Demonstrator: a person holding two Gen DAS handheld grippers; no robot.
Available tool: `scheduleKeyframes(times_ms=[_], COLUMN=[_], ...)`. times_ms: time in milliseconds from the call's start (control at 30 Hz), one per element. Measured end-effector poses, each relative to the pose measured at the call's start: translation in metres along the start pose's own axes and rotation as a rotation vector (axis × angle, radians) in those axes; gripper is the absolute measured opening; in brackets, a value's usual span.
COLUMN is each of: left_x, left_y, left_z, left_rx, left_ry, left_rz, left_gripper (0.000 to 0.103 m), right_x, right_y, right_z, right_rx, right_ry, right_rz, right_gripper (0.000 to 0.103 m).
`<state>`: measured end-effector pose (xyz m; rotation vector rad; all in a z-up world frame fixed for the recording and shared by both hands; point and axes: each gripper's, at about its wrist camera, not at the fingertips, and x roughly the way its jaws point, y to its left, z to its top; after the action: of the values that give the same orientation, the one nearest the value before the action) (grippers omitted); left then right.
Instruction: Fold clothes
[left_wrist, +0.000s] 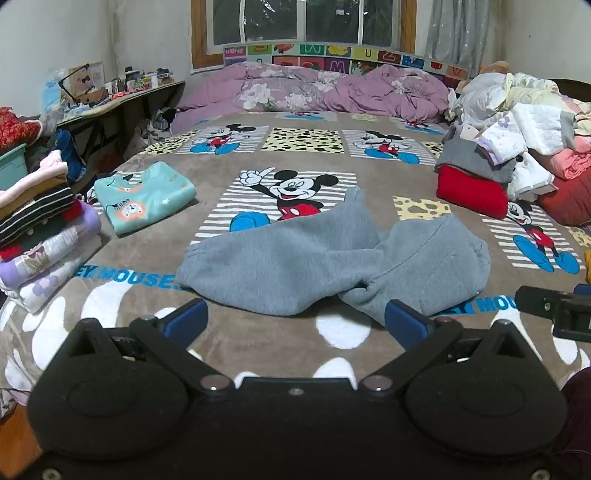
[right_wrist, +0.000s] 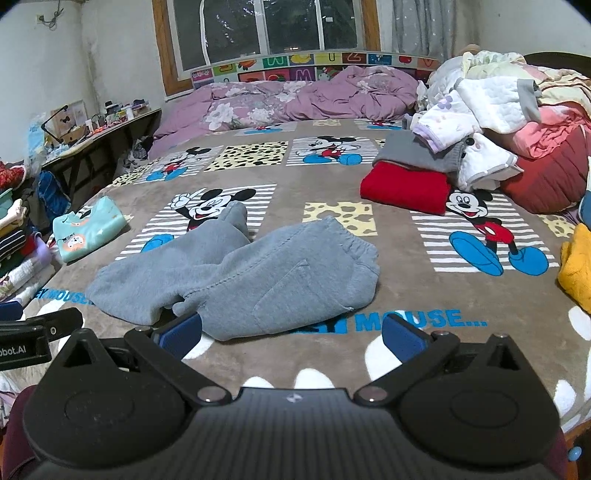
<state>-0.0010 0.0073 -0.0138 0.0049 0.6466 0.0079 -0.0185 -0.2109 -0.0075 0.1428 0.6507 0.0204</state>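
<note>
Both tools stand with their jaws spread wide and hold nothing. In its own view, the left tool (left_wrist: 295, 321) hovers over the near edge of the bed, its blue pads (left_wrist: 186, 319) apart above the brown cartoon-mouse blanket (left_wrist: 303, 155); the right pad sits just in front of the nearest fold of the grey sweatpants (left_wrist: 332, 258), and whether it touches the cloth cannot be told. The right tool (right_wrist: 291, 332) is likewise wide open, with its left pad at the near hem of the same sweatpants (right_wrist: 240, 273) and its right pad over bare blanket (right_wrist: 406, 258). Each tool shows at the edge of the other's view.

The sweatpants lie crumpled in the middle of the near part of the bed, the legs crossed loosely over one another, the elastic waist toward the right and a cuff reaching up onto the printed mouse figure. A folded teal child's top (left_wrist: 144, 201) lies flat to the left of them, well apart. Farther left, at the bed's edge, rises a stack of folded clothes (left_wrist: 40, 229). On the right side sit a folded red garment (right_wrist: 406, 186) with a grey one on top, and behind these a loose heap of unfolded laundry (right_wrist: 491, 110). A yellow garment (right_wrist: 576, 266) shows at the right edge. A rumpled purple floral quilt (left_wrist: 314, 88) runs along the head of the bed beneath the window (left_wrist: 295, 18). A cluttered tabletop (left_wrist: 110, 92) stands against the left wall.
</note>
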Motion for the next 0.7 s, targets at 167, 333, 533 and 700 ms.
scheduleKeyframes(times_ms=[167, 333, 533, 700], left_x=[-0.0012, -0.0019, -0.0025, -0.0025], left_y=[-0.0008, -0.0002, -0.0015, -0.0011], left_z=[0.0004, -0.0001, 0.0, -0.0004], left_rx=[0.002, 0.0, 0.003, 0.0], left_ry=[-0.002, -0.005, -0.006, -0.008], left_rz=[-0.001, -0.002, -0.002, 0.0], left_gripper=[0.103, 0.103, 0.103, 0.103], right_x=[-0.0018, -0.0033, -0.0039, -0.0038], right_y=[0.0013, 0.002, 0.0005, 0.0005], right_z=[-0.0001, 0.0, 0.0016, 0.0015], right_rx=[-0.004, -0.006, -0.005, -0.005], right_ry=[-0.003, -0.006, -0.008, -0.007], right_rz=[-0.001, -0.002, -0.003, -0.003], right_gripper=[0.103, 0.103, 0.103, 0.103])
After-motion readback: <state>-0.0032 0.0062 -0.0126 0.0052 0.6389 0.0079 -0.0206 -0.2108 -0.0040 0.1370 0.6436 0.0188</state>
